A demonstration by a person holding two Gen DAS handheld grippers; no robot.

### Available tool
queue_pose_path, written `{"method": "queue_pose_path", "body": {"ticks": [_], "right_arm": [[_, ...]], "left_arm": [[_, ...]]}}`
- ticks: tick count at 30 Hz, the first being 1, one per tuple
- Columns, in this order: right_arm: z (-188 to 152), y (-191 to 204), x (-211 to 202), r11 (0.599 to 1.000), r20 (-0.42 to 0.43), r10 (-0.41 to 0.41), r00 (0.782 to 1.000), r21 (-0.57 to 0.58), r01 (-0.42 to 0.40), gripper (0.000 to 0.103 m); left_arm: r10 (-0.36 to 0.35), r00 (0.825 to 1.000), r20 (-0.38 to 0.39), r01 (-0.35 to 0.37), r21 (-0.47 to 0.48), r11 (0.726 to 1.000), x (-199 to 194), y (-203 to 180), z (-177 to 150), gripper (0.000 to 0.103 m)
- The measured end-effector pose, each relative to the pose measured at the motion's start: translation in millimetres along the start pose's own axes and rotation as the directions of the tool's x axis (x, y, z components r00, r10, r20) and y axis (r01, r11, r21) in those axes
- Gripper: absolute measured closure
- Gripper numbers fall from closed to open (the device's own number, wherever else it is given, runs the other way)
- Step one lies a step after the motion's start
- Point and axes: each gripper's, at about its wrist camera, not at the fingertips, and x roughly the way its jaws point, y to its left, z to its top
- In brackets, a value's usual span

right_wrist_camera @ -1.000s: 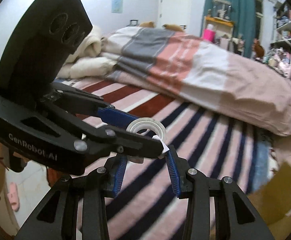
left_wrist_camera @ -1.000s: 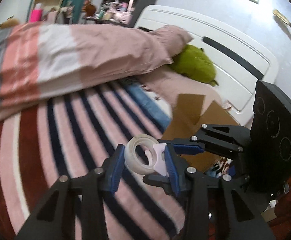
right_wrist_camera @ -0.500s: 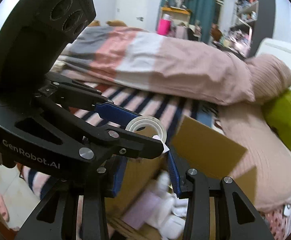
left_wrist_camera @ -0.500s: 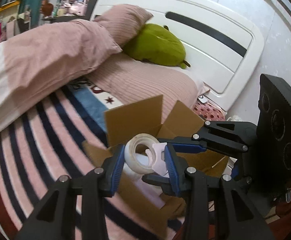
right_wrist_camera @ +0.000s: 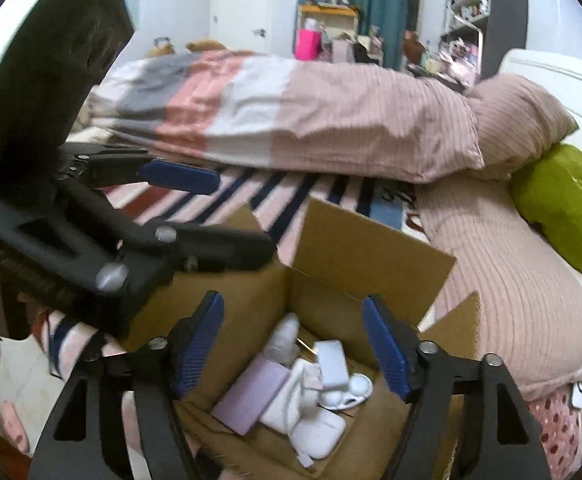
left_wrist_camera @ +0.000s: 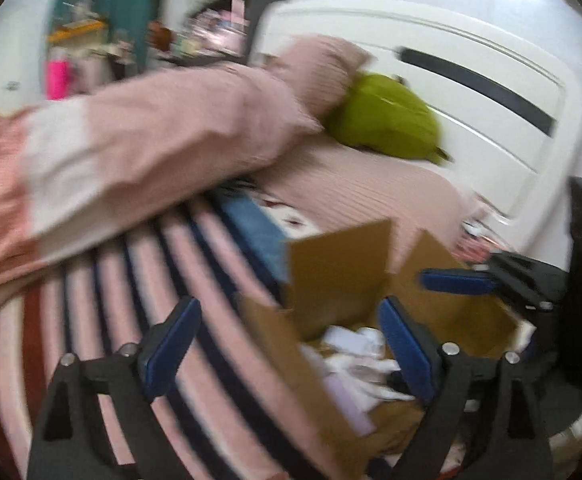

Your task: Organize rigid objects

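An open cardboard box [right_wrist_camera: 371, 256] stands on the striped bed, also in the left wrist view [left_wrist_camera: 339, 264]. Inside lie several white and lilac items: a lilac block [right_wrist_camera: 251, 398], a white earbud case [right_wrist_camera: 319, 430], a white bottle [right_wrist_camera: 285, 338] and a white tape-like ring [right_wrist_camera: 349, 390]. My right gripper [right_wrist_camera: 293, 346] is open and empty right above the box opening. My left gripper [left_wrist_camera: 287, 348] is open and empty at the box's left edge; it also shows in the right wrist view [right_wrist_camera: 227, 216]. The left wrist view is motion-blurred.
A folded pink, white and grey duvet [right_wrist_camera: 291, 116] lies across the bed behind the box. A pink pillow [right_wrist_camera: 519, 116] and green plush [right_wrist_camera: 563, 196] rest at the white headboard [left_wrist_camera: 471, 92]. The striped sheet [left_wrist_camera: 91, 312] spreads left of the box.
Both grippers were shut on a roll of clear tape with a lilac holder; now both are open and the tape is gone from between them. The left gripper has shifted left.
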Motion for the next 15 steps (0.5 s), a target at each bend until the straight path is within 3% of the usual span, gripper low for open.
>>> {"method": "queue_pose_path", "body": {"ticks": [4,6,15], "right_arm": [[2,9,-13,0.999,0.096,0.037,0.995,-0.005,-0.036,0.013],[2,14,-20,0.997,0.131,0.073,0.989,-0.01,-0.072,0.009],[7,38,-30,0.992,0.185,0.126,0.975,-0.025,-0.123,0.007]], "left_arm": [[0.152,0.987,0.049,-0.149,-0.072,0.986,-36,22,-15,0.013],[0.187,0.981,0.054,-0.179,-0.124,0.976,-50,35,-24,0.013],[0.327,0.942,0.079,-0.299,-0.248,0.921,-97,79,-59,0.013]]}}
